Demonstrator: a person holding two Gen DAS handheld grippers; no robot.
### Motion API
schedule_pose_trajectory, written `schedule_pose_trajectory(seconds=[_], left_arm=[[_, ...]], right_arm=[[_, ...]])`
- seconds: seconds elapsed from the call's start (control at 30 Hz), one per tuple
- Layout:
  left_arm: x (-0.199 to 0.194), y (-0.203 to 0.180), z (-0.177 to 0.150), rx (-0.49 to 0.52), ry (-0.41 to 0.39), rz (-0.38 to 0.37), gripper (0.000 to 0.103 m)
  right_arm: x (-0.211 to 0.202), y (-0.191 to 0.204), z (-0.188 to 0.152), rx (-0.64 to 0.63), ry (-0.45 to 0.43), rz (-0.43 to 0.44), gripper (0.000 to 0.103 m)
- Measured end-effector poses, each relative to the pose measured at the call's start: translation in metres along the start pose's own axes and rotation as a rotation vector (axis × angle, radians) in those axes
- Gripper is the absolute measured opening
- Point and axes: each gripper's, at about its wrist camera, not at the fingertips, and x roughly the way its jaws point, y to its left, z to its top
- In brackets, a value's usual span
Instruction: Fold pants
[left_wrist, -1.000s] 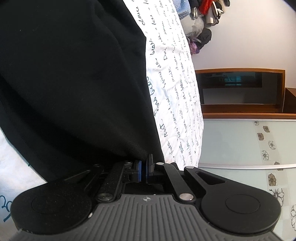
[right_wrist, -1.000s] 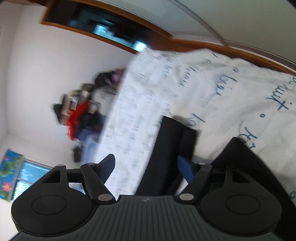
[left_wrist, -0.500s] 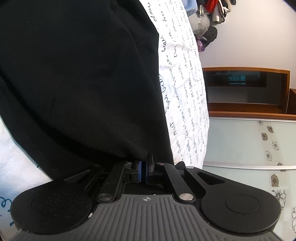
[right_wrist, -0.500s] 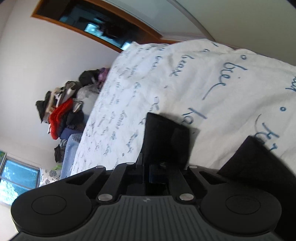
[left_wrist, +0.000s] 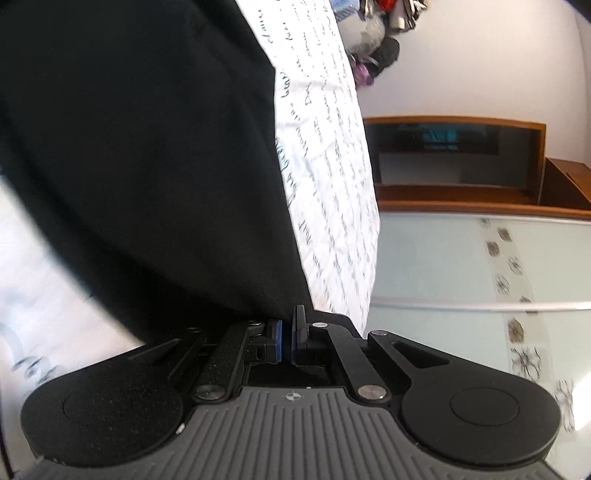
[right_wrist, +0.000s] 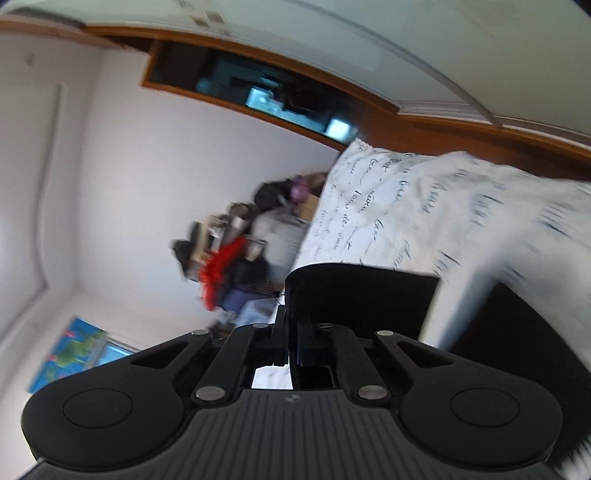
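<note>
The black pants (left_wrist: 140, 155) fill the left and middle of the left wrist view, spread over a white bedsheet with blue handwriting print (left_wrist: 328, 155). My left gripper (left_wrist: 287, 338) is shut on an edge of the pants. In the right wrist view a black end of the pants (right_wrist: 362, 295) rises from my right gripper (right_wrist: 291, 341), which is shut on it and holds it above the bedsheet (right_wrist: 424, 214). More black cloth (right_wrist: 517, 332) lies at lower right.
A pile of clothes (right_wrist: 229, 258) sits beside the bed against a white wall; it also shows in the left wrist view (left_wrist: 376, 33). A wooden shelf unit (left_wrist: 454, 158) and a glass sliding door with flower print (left_wrist: 461, 266) stand beyond the bed's edge.
My right gripper closed on the pants end and has lifted it, swinging the view toward the wall. My left gripper stays shut on the pants and shifted slightly.
</note>
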Motion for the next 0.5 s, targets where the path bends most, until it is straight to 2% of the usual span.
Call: schedule_pose_trajectory(seconds=[0.07, 0.17, 0.2, 0.23, 0.27, 0.4, 0.5], left_arm=[[0.001, 0.016, -0.004, 0.009, 0.035, 0.036, 0.004], [0.017, 0.043, -0.006, -0.029, 0.104, 0.117, 0.003], [0.021, 0.046, -0.007, -0.021, 0.108, 0.114, 0.004], [0.023, 0.044, -0.007, 0.003, 0.103, 0.113, 0.005], [0.024, 0.039, -0.006, 0.024, 0.100, 0.111, 0.010], [0.026, 0.029, -0.008, 0.071, 0.122, 0.099, 0.014], [0.025, 0.031, -0.009, 0.090, 0.161, 0.093, 0.015]], right_arm=[[-0.041, -0.022, -0.015, 0.028, -0.021, -0.029, 0.003], [-0.080, -0.082, -0.027, 0.118, -0.024, -0.206, 0.004], [-0.086, -0.101, -0.031, 0.172, -0.019, -0.216, 0.001], [-0.090, -0.109, -0.033, 0.181, -0.024, -0.171, 0.001], [-0.091, -0.106, -0.033, 0.157, -0.030, -0.162, 0.002], [-0.075, -0.086, -0.026, 0.109, -0.003, -0.201, 0.006], [-0.068, -0.082, -0.017, 0.111, 0.079, -0.301, 0.007]])
